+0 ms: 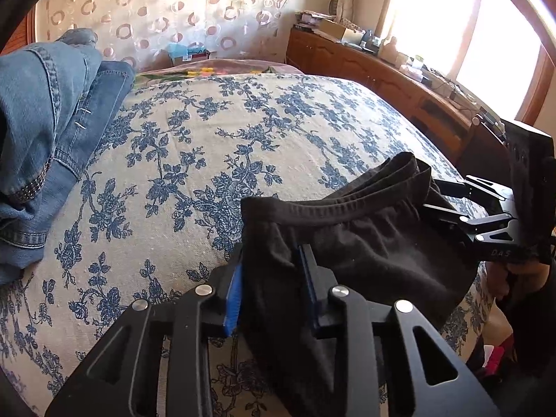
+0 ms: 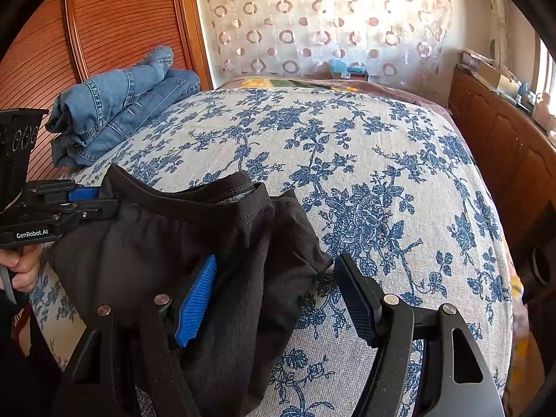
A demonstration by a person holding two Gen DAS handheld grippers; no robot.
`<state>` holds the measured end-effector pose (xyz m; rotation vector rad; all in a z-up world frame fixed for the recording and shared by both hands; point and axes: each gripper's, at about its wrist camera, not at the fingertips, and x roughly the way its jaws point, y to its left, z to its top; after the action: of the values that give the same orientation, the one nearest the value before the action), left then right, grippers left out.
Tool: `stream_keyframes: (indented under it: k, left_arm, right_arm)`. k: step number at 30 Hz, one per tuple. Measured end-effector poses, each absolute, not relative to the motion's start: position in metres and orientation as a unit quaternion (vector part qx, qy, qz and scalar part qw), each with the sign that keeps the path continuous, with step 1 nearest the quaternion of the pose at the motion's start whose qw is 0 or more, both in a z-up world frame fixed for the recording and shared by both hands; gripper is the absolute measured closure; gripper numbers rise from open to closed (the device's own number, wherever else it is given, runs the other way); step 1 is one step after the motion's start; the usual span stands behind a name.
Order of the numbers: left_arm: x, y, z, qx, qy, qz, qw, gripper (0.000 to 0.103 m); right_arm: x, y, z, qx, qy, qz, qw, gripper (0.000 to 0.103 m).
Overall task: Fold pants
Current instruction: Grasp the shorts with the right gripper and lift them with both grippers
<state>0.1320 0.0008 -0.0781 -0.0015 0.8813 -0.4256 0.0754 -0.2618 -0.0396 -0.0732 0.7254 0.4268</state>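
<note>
The black pants (image 1: pixel 365 239) lay bunched at the near edge of the bed (image 1: pixel 215 146), waistband up and slack, with the legs trailing off toward the person. The left hand-held gripper (image 1: pixel 271 288) had its blue-padded jaws drawn in narrow on a fold of the pants near the waistband, so the cloth sat pinched between them. The right hand-held gripper (image 2: pixel 278 295) stood wide; pants fabric draped over its inner pad, while the outer finger hung clear over the bedspread, gripping nothing as far as could be seen. Folded blue jeans (image 2: pixel 118 104) rested well apart from the pants, at the bed's far corner. Judging by the crumpled heap, folding had hardly begun: the pants still needed spreading flat, legs aligned, then folding over.
</note>
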Motion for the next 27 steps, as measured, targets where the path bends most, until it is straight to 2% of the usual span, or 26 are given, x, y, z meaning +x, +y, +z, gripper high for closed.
stream_keyframes:
  k: [5, 9, 13, 15, 27]
  left_arm:
    - [0.128, 0.004, -0.078, -0.014, 0.419, -0.206, 0.884, 0.079]
    - [0.123, 0.007, -0.074, -0.022, 0.408, -0.209, 0.888, 0.083]
    - [0.117, 0.007, -0.068, -0.027, 0.399, -0.209, 0.892, 0.085]
    - [0.112, 0.007, -0.062, -0.026, 0.390, -0.210, 0.896, 0.085]
    - [0.087, 0.011, -0.030, -0.032, 0.348, -0.213, 0.912, 0.086]
  right_arm:
    - [0.074, -0.261, -0.040, -0.033, 0.349, 0.220, 0.910, 0.044]
    - [0.072, -0.264, -0.041, -0.024, 0.348, 0.239, 0.906, 0.056]
    - [0.071, -0.266, -0.040, -0.012, 0.351, 0.255, 0.901, 0.076]
    - [0.070, -0.268, -0.037, -0.007, 0.348, 0.257, 0.901, 0.082]
    - [0.035, -0.272, -0.007, -0.003, 0.292, 0.259, 0.921, 0.087]
